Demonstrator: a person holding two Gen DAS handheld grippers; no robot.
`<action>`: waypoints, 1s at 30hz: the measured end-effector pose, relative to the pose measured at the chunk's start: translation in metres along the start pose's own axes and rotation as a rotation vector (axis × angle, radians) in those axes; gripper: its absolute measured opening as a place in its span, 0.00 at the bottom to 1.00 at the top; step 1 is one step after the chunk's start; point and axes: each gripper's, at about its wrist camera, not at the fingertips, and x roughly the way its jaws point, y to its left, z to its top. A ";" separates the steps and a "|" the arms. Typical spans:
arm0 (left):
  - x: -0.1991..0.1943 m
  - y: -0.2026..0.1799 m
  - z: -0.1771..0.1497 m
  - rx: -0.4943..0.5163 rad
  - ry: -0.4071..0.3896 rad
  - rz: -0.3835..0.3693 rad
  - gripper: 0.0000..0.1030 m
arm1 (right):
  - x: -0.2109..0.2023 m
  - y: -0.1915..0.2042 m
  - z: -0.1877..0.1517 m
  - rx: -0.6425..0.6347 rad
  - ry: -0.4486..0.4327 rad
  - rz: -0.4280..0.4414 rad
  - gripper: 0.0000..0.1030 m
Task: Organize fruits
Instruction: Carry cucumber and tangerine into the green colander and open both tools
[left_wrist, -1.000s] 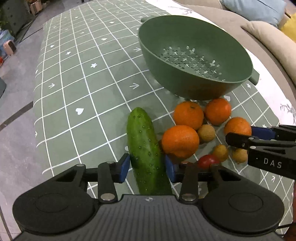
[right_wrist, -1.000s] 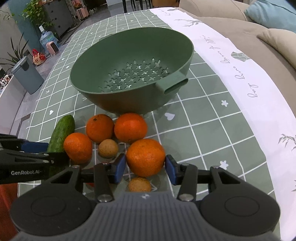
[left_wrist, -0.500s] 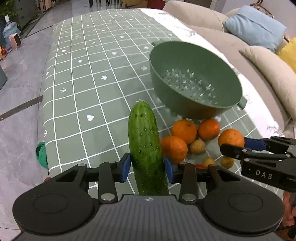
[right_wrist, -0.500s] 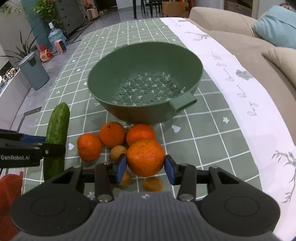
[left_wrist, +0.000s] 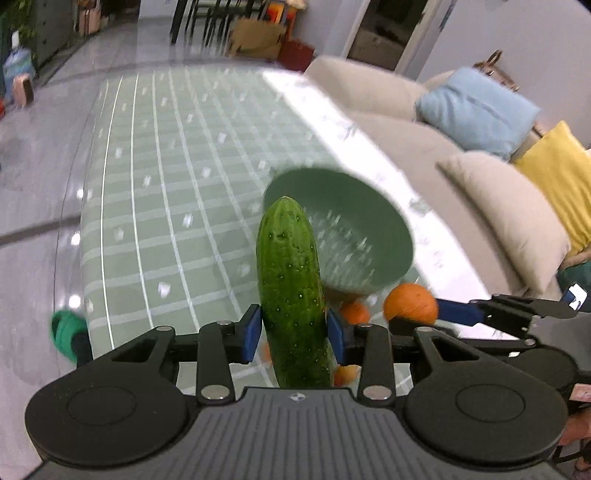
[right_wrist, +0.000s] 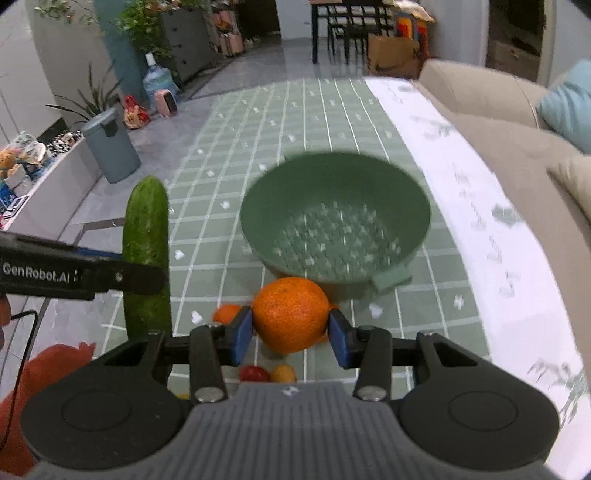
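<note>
A green grid-print tablecloth (right_wrist: 295, 122) covers the table; a beige sofa (left_wrist: 424, 147) sits alongside. "GenRobot.AI" is read on the left gripper (left_wrist: 294, 334), which is clamped on a cucumber (left_wrist: 291, 291) raised above the cloth. An orange (right_wrist: 291, 314) is gripped by the right gripper (right_wrist: 291, 336), just short of the green colander (right_wrist: 336, 218).

Colander (right_wrist: 334, 218) mouth unobstructed from above
</note>
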 end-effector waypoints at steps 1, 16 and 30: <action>-0.002 -0.004 0.006 0.009 -0.017 -0.005 0.42 | -0.002 0.000 0.005 -0.011 -0.010 0.000 0.40; 0.062 -0.049 0.085 0.131 -0.069 0.036 0.41 | 0.044 -0.019 0.072 -0.171 0.018 -0.094 0.40; 0.148 -0.032 0.079 0.163 0.118 0.061 0.40 | 0.134 -0.037 0.057 -0.272 0.196 -0.052 0.40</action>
